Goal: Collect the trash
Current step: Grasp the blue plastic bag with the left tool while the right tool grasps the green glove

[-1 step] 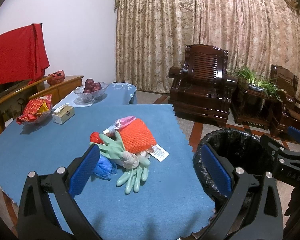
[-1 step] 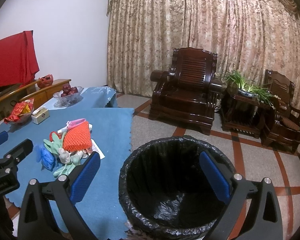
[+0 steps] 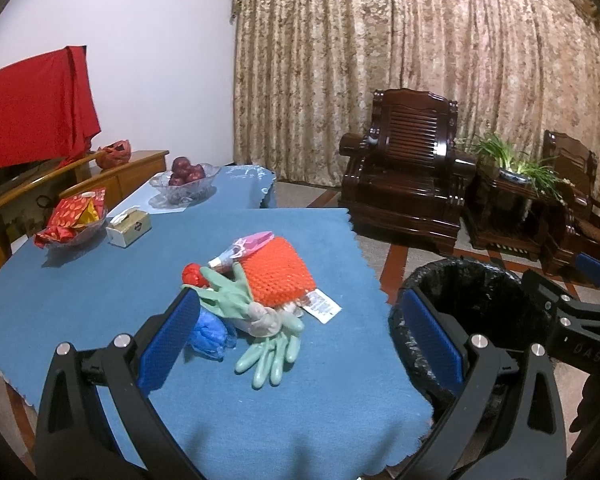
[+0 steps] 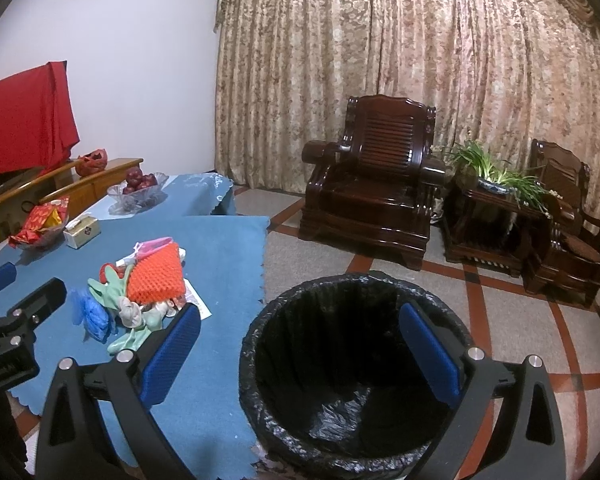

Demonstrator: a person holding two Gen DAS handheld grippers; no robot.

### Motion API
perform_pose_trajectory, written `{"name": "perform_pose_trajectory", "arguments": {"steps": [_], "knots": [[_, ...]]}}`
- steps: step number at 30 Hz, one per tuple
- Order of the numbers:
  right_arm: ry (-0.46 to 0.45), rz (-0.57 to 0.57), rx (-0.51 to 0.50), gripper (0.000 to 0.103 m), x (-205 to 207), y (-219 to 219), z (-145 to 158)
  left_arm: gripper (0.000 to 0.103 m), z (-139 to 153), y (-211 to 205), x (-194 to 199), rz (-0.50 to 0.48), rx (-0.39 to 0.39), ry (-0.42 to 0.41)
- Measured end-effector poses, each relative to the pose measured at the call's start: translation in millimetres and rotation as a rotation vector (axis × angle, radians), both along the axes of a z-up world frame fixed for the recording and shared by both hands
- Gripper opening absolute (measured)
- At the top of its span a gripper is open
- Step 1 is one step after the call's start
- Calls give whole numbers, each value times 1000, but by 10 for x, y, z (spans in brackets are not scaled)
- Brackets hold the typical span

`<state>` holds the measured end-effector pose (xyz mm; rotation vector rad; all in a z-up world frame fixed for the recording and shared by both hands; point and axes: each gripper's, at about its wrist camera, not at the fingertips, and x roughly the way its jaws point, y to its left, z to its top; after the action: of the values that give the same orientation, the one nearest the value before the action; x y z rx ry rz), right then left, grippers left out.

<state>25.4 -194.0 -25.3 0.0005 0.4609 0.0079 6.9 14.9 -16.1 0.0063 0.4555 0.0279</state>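
A trash pile lies on the blue tablecloth [image 3: 100,292]: an orange foam net [image 3: 278,276], green rubber gloves [image 3: 268,356], a blue crumpled bag [image 3: 208,334], a pink wrapper [image 3: 248,245], a red scrap [image 3: 192,274] and a white label [image 3: 320,304]. The pile also shows in the right wrist view [image 4: 152,280]. My left gripper [image 3: 300,344] is open and empty, just short of the pile. My right gripper [image 4: 300,344] is open and empty above the black-lined trash bin [image 4: 352,360], which stands off the table's right edge [image 3: 480,300].
A tissue box [image 3: 129,226], a snack bowl [image 3: 74,224] and a glass fruit bowl [image 3: 184,180] stand at the table's far left. Dark wooden armchairs [image 4: 372,200] and a plant stand [image 4: 488,208] line the curtain. A wooden sideboard [image 3: 112,176] is at left.
Nothing has visibly changed; both grippers hold the same pose.
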Motion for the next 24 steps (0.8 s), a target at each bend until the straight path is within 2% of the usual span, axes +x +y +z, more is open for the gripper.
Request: {"name": "perform_pose_trajectory", "arguments": {"steps": [1,4,13,20,24], "knots": [[0,7,-1,97,18,30,-14,98,-125,79,35,8,-5,5],[5,32,-1,97,101,131,-34,98,-118,228,24,40,-11,11],[41,145,13,96,458,608,-256,98,-408,867,149,192,40,68],[107,223,32,80,764,902,-555,98,-646,1177,419,234,28,118],[135,236,34,77,914,999,-682,98,-881,1223,615,224,31,163]]}}
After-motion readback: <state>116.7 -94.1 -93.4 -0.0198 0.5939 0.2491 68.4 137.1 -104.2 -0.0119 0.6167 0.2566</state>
